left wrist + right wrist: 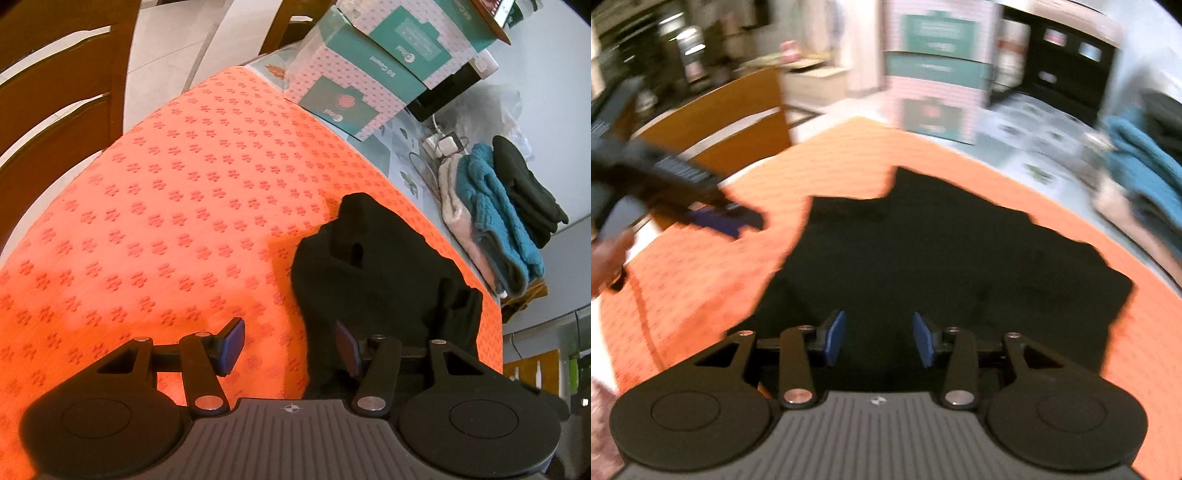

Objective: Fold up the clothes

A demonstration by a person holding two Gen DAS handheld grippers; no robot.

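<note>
Just black garment (923, 251) under spread right tongs (879, 341)

— What is seen around the table?
— Wooden chairs (55, 110) are set on a pale tiled floor (166, 48); a white wall (554, 92) is seen behind.
— And the table itself?
— It is covered by an orange patterned cloth (166, 203), lit evenly.

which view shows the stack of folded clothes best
The left wrist view: the stack of folded cream, teal and black clothes sits sharp and whole at the right. The right wrist view catches only a blurred part at its right edge.
</note>
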